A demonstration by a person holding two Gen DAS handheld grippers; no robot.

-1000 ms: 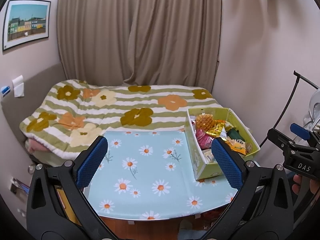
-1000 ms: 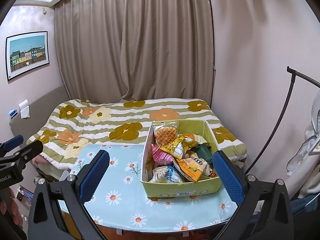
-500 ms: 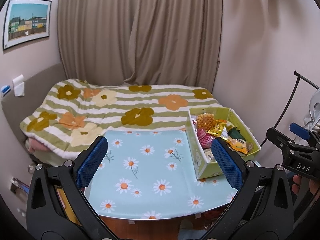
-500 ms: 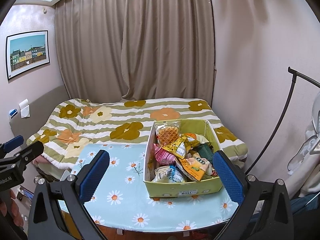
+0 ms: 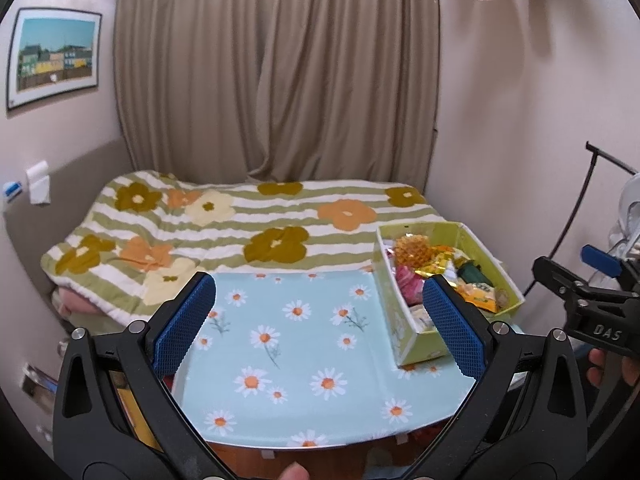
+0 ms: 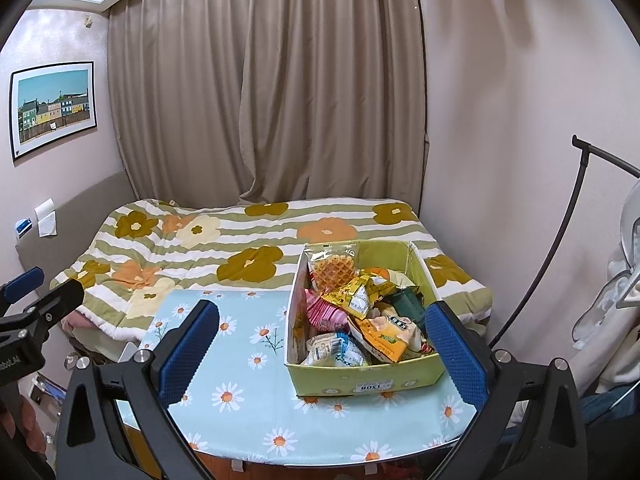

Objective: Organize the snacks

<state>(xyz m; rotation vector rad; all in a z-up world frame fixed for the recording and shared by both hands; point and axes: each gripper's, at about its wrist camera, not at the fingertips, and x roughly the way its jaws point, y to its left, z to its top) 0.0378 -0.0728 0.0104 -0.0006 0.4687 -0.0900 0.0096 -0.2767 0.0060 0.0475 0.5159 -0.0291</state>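
Both grippers hang above the near edge of the table (image 6: pixel 240 364), which wears a light-blue daisy-print cloth. Left gripper (image 5: pixel 320 332) is spread wide, nothing btwn its blue pads; it looks over the bare left/centre part of the cloth. Right gripper (image 6: pixel 324 350) is likewise released, jaws wide apart & empty, facing the box from the near side w/o touching it.

The yellow-green cardboard box (image 6: pixel 360 380) sits on the right part of the table, near its right edge, open top, white label on the near wall. It's full of snack packs, piled loosely:
- waffle pack (image 6: pixel 332 268) standing upright vs. the far-left corner, clear wrapper
- yellow pack (image 6: pixel 352 296) tilted across the middle
- pink striped pack (image 6: pixel 324 314) at the left wall, partly under the yellow one
- dark green pack (image 6: pixel 406 304) towards the right wall
- orange-yellow pack (image 6: pixel 390 338) near the front, lying at a slant
- pale blue/white pack (image 6: pixel 334 350) at the front-left corner

In the left wrist view the same box (image 5: pixel 412 344) shows at the right, partly behind the gripper's right pad; the right gripper's black frame (image 5: pixel 592 312) is at the far right edge w/ fingers of a hand (image 5: pixel 598 368) below it.

Behind the table: bed w/ green-striped flower quilt (image 6: pixel 240 248), beige curtain (image 6: pixel 264 92), framed picture (image 6: pixel 54 108) on the left wall.
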